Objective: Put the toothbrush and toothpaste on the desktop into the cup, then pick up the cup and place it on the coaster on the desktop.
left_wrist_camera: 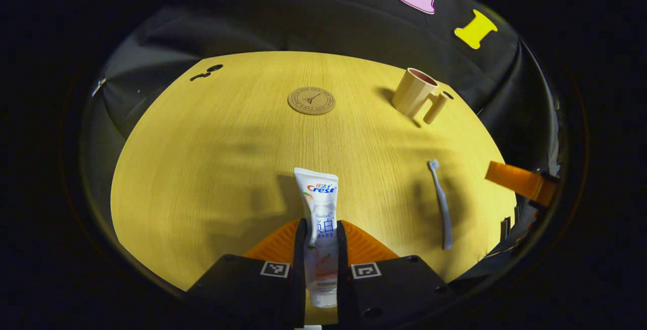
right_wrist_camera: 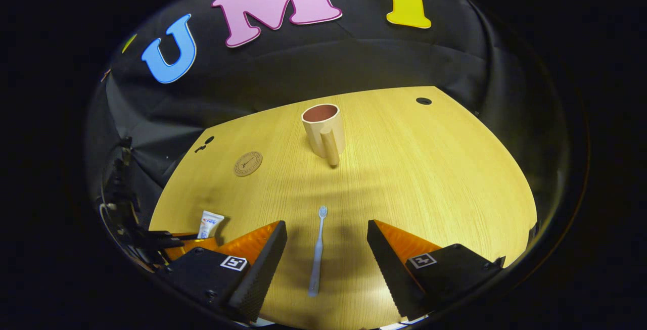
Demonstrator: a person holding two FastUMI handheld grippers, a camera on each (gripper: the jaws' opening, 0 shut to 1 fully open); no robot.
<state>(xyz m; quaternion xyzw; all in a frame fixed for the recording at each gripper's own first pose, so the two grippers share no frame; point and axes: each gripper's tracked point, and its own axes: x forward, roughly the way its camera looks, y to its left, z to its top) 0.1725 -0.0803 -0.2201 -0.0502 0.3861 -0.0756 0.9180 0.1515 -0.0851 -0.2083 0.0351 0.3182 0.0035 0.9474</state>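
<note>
Looking across the wooden table (left_wrist_camera: 212, 158), I take the cup (right_wrist_camera: 323, 129) as my landmark: it stands upright at the far side, handle toward my right tongs (right_wrist_camera: 327, 254). Those tongs are spread wide and released, their fingers either side of the toothbrush (right_wrist_camera: 318, 251), which lies flat on the table nearer me than the cup, bristle end pointing toward it, touching neither finger. My left tongs (left_wrist_camera: 321, 249) are clenched on the toothpaste (left_wrist_camera: 320, 219), both fingers pressing its sides, crimped end forward, well to the cup's left. The round coaster (left_wrist_camera: 311, 100) lies left of the cup, bare
</note>
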